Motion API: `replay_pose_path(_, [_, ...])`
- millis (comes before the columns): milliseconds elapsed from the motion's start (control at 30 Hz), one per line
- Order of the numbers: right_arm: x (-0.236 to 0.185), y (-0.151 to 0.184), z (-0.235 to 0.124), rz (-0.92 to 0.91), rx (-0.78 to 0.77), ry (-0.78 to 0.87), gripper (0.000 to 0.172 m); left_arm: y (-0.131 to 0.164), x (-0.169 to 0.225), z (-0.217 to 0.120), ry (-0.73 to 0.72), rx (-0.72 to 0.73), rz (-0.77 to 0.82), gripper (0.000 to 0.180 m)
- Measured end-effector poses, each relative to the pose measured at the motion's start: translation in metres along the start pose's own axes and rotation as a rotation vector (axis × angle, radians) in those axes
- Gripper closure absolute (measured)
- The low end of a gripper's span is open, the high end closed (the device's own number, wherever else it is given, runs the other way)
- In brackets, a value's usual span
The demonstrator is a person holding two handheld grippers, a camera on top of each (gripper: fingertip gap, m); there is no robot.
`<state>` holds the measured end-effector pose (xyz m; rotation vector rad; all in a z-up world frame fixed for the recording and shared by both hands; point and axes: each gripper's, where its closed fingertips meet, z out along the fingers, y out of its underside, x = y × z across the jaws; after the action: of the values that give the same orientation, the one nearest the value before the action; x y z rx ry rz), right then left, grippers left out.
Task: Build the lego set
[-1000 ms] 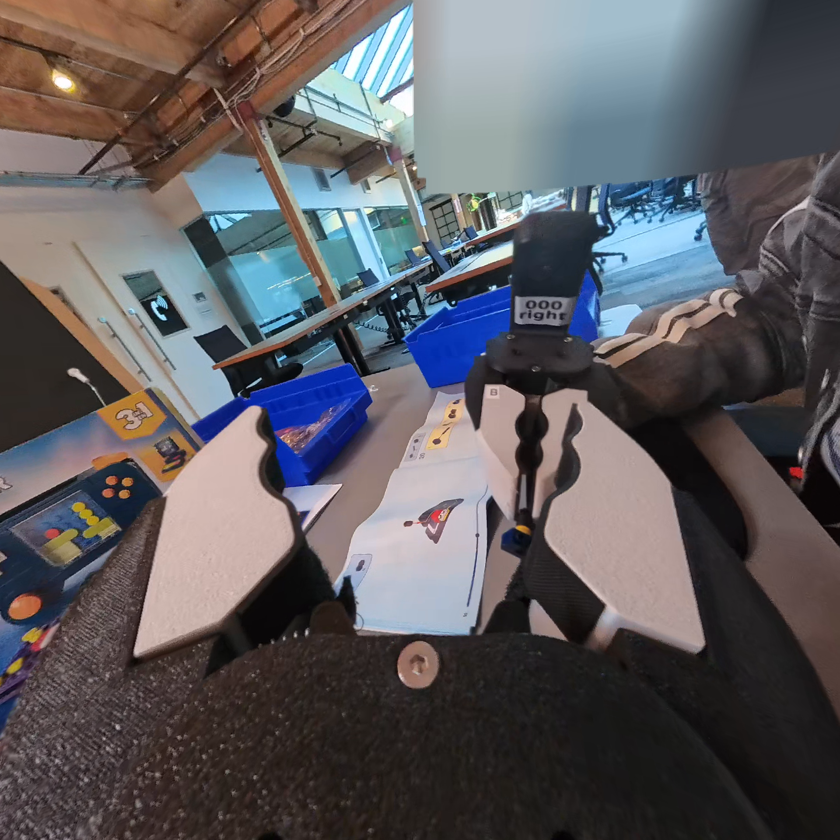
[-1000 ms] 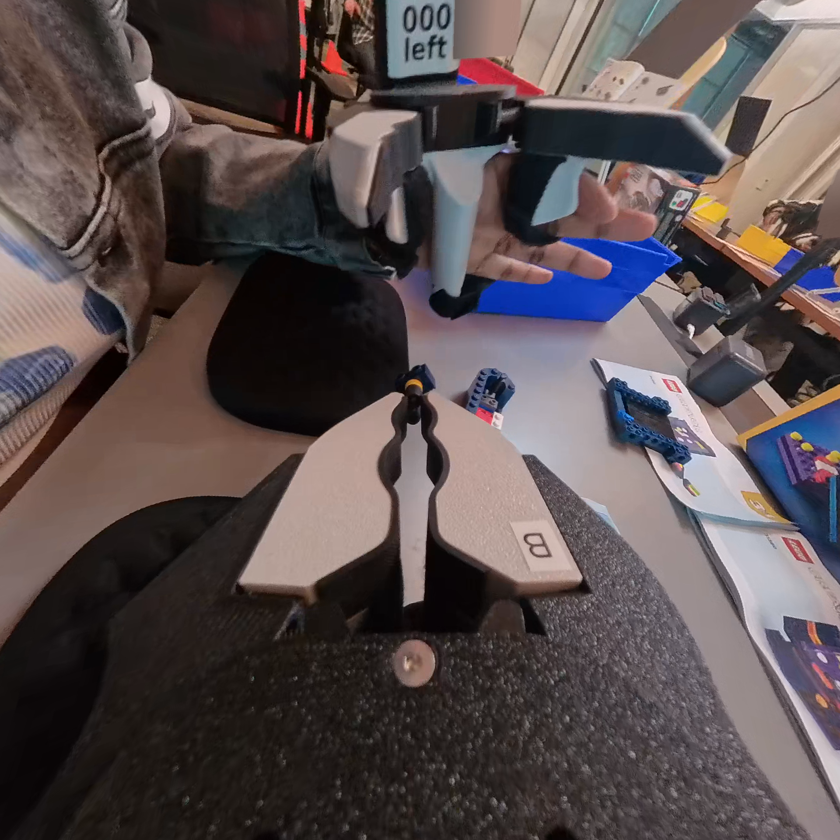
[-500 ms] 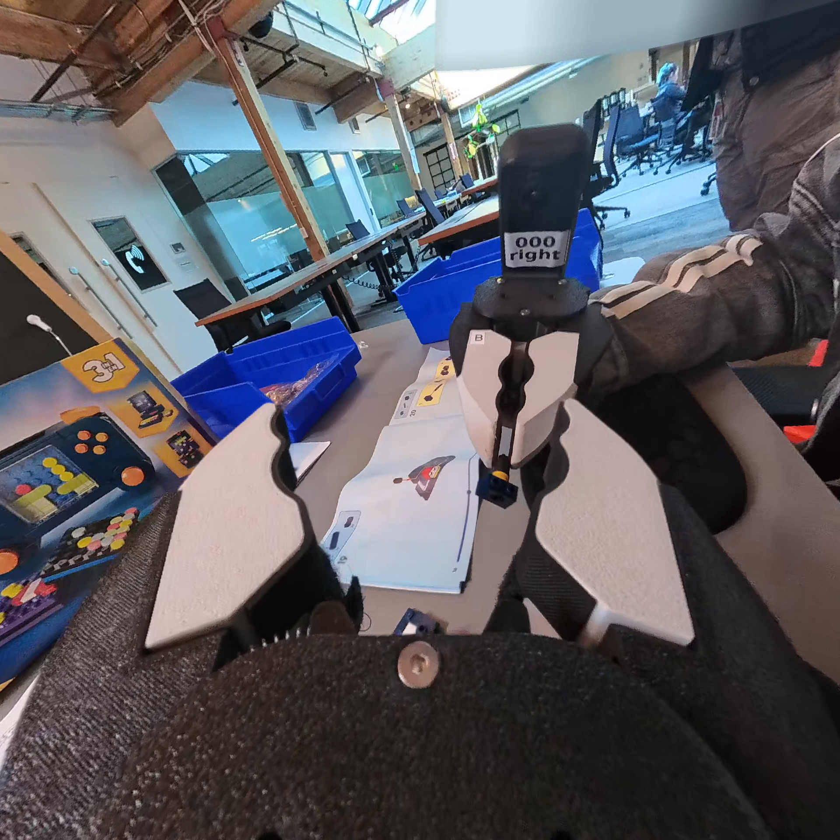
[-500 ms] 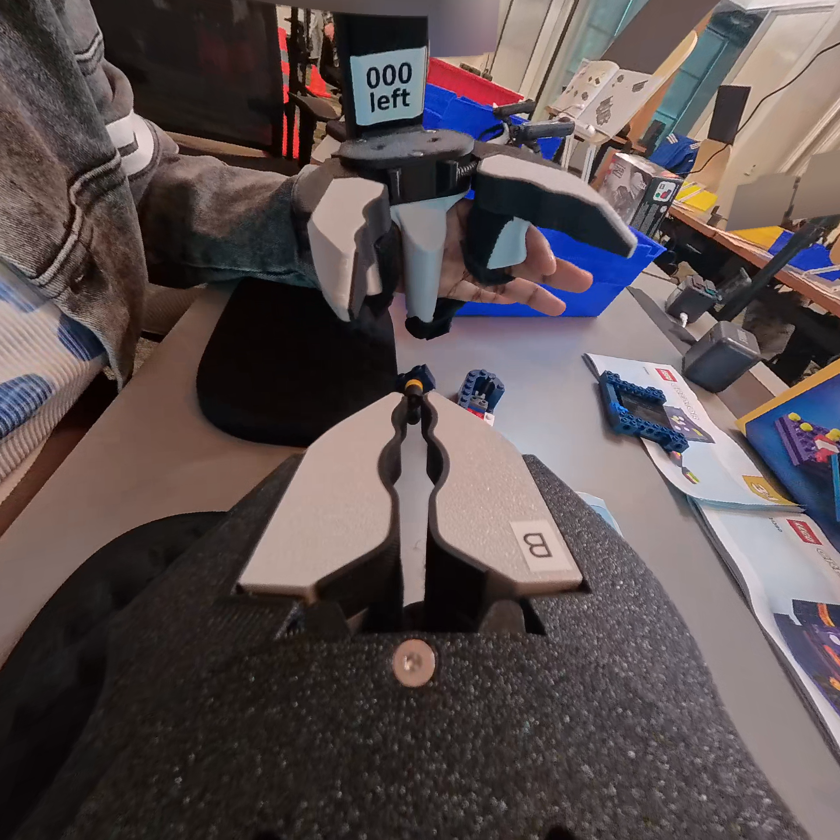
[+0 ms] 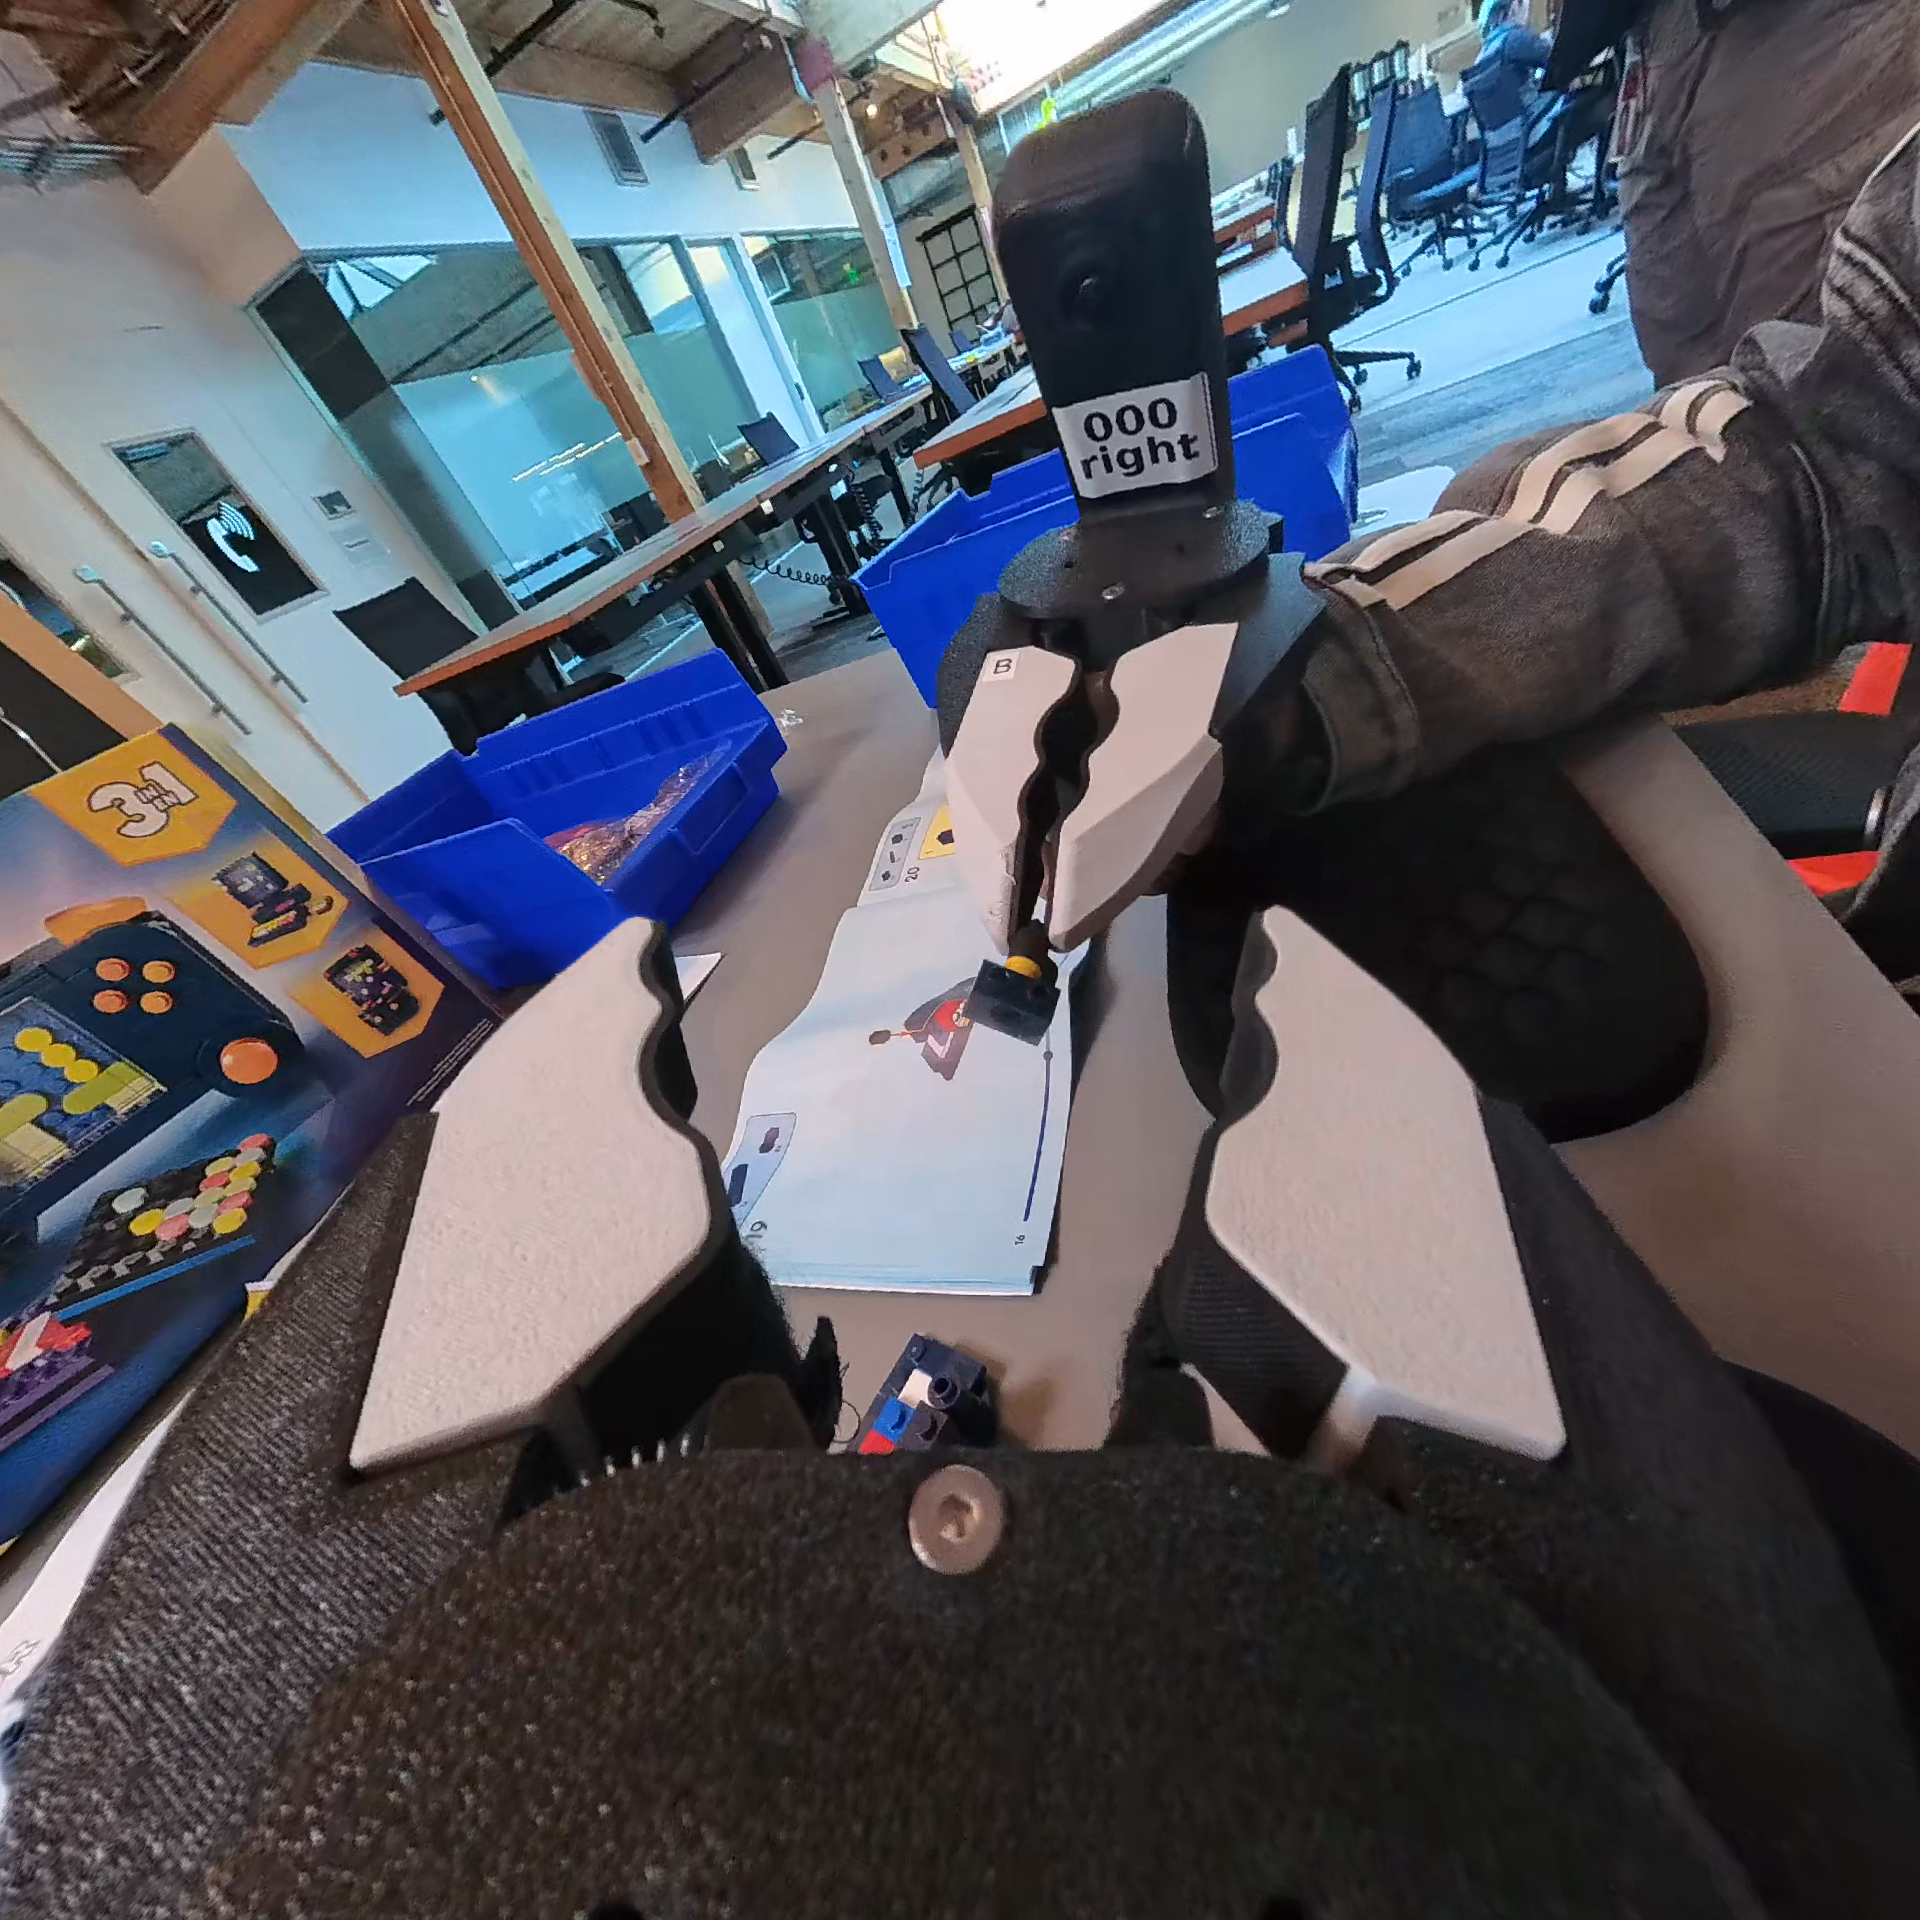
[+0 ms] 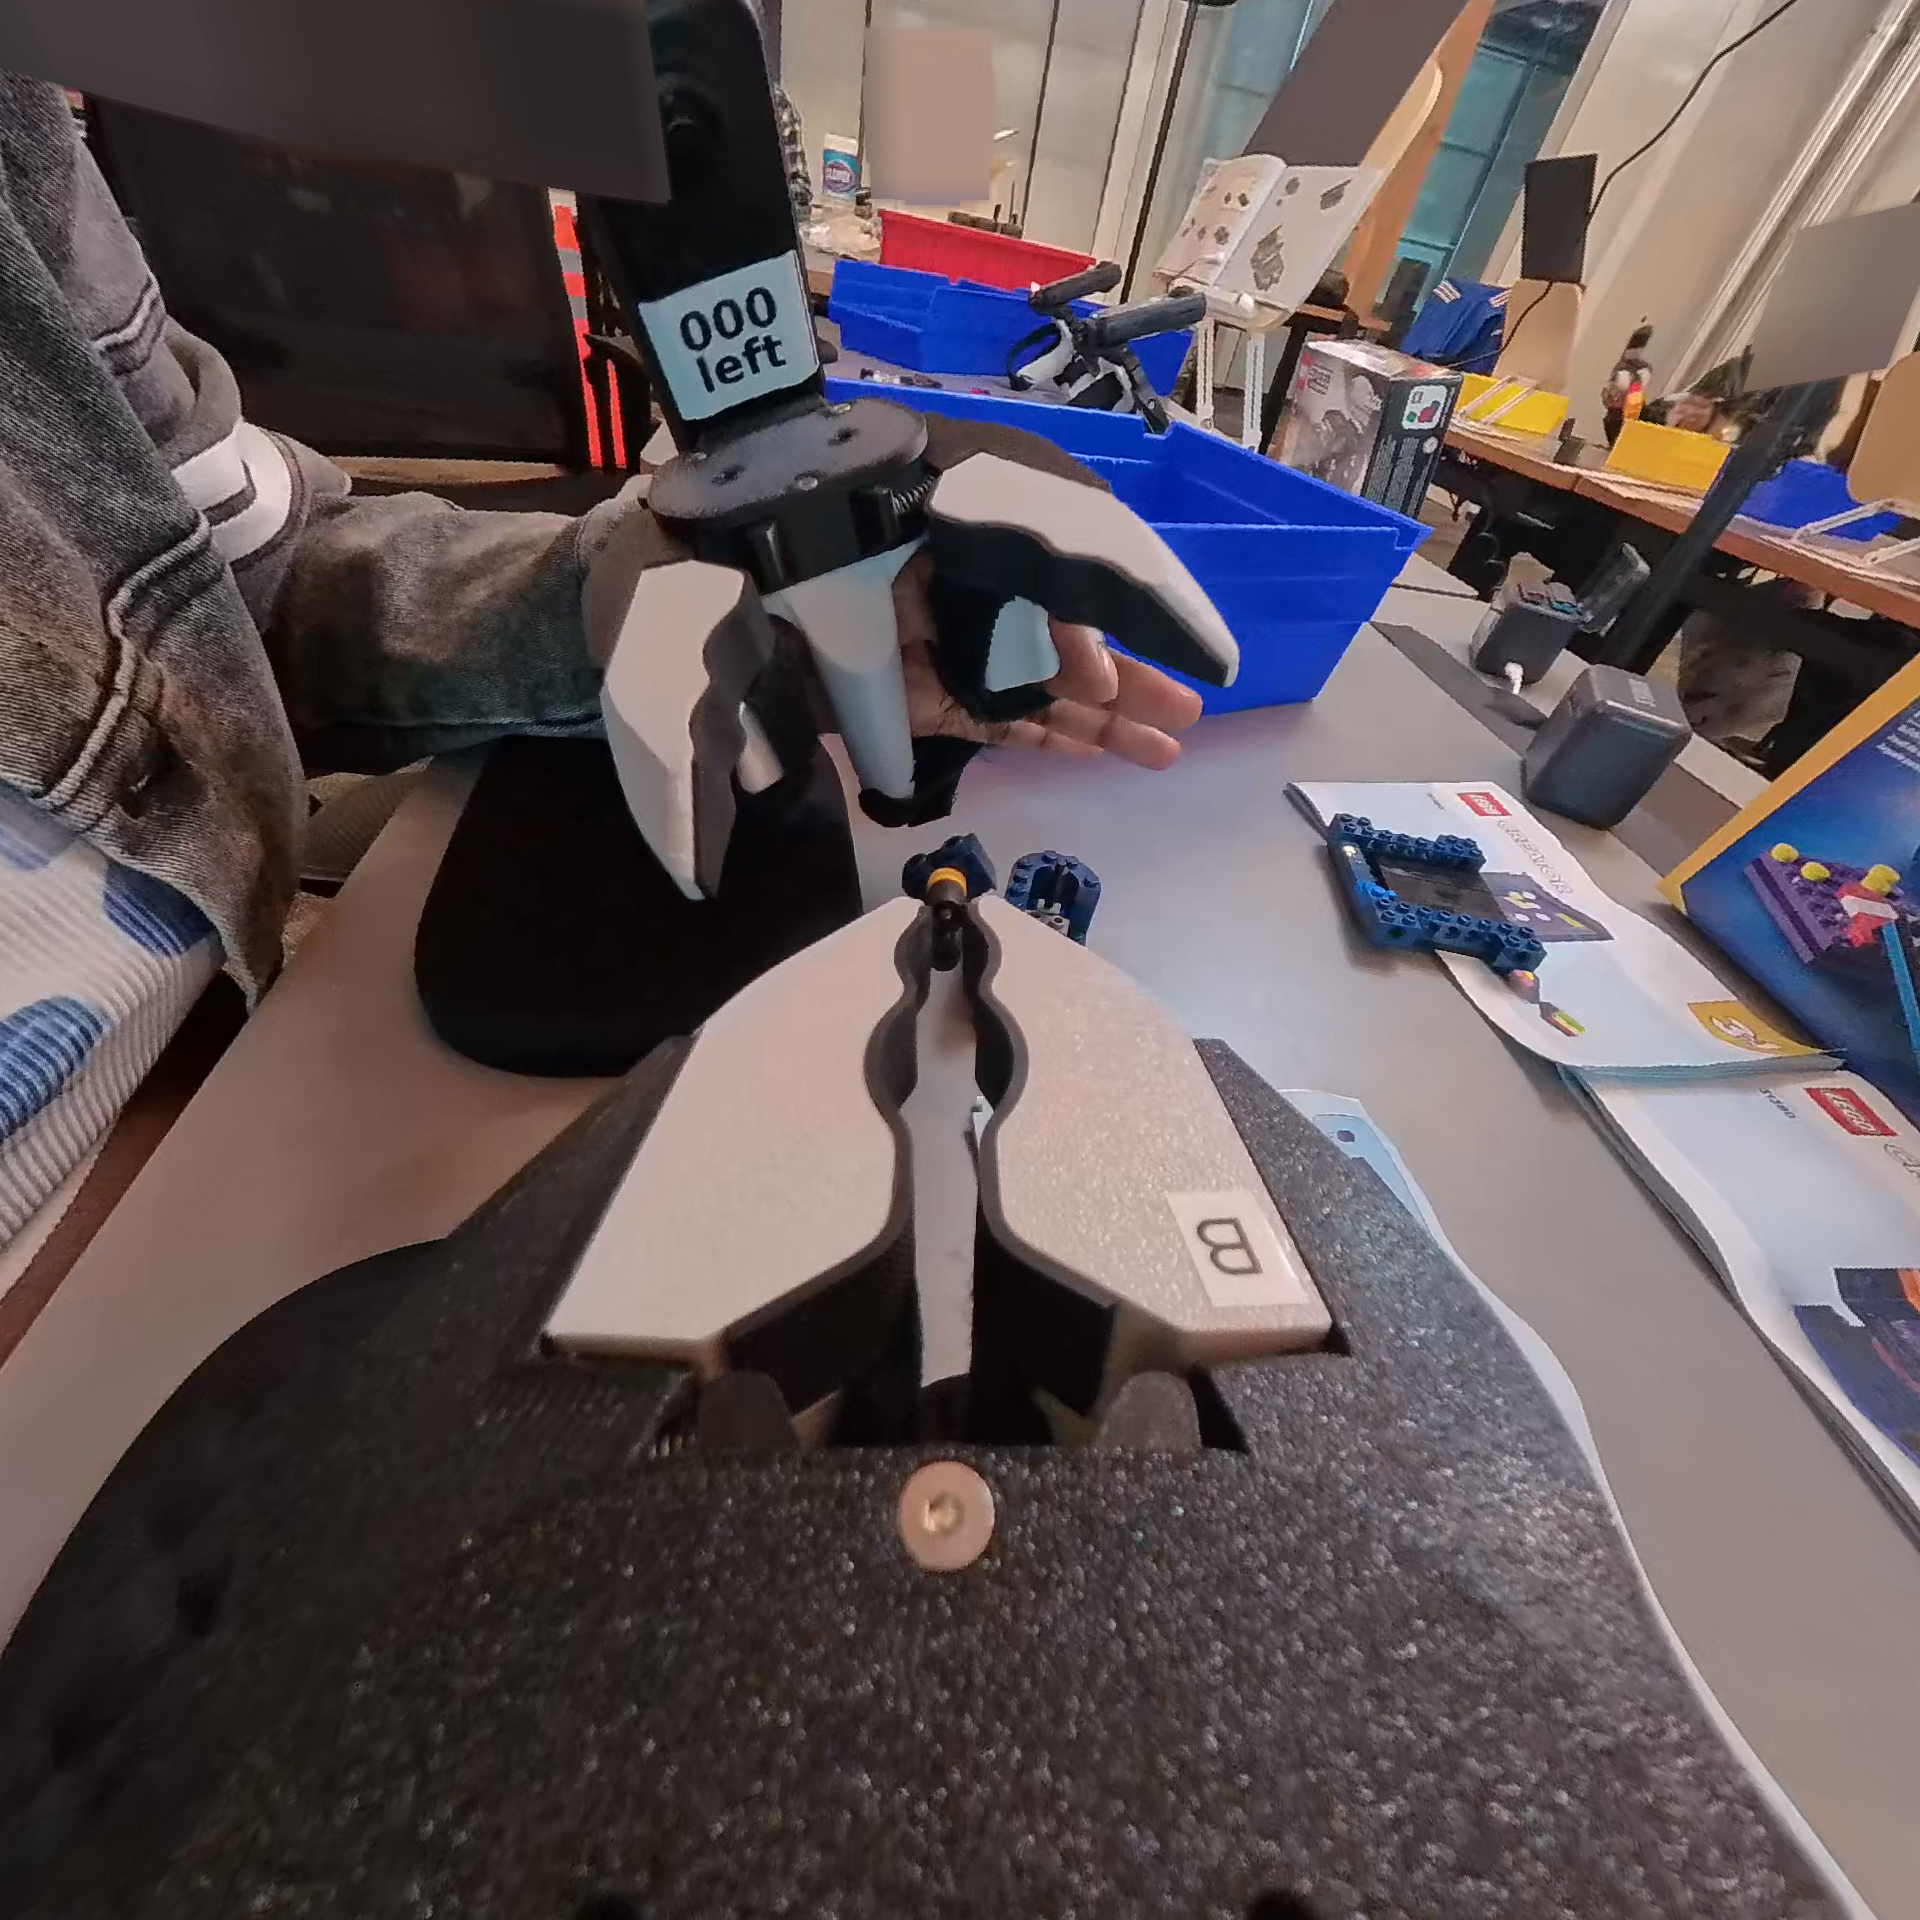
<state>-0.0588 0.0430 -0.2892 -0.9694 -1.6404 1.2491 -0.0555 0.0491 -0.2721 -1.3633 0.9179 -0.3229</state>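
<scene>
my right hand-held gripper [image 6: 951, 920] pinched a thin black pin [image 6: 943, 914] with a yellow collar, a small dark-blue brick [image 6: 961, 860] on its tip. it looked light, rigid and easily twisted loose. my left hand-held gripper [image 6: 940, 774] hung spread just beyond it, above the desk [image 6: 1247, 831].

The small brick build [image 5: 928, 1405] near the table's front edge is mostly hidden behind the left claw's [image 5: 956, 1195] black body, so only a few dark blue, white and red studs show. The dark rod [image 6: 943, 928] pinched in the right claw [image 6: 948, 914] runs back between the pads, and its rear length is covered. The game box [image 5: 156, 1039] at the table's left edge is cut off by the frame, and the contents of the blue bin [image 5: 582, 821] are too blurred to name.
</scene>
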Motion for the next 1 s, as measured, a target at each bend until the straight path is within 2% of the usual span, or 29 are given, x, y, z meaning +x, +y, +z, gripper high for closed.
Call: replay_pose_path(1000, [0.0032, -0.0018, -0.0014, 0.023, 0.015, 0.009, 0.167, 0.0052, 0.0022, 0.0001, 0.000, -0.042, 0.038, 0.083])
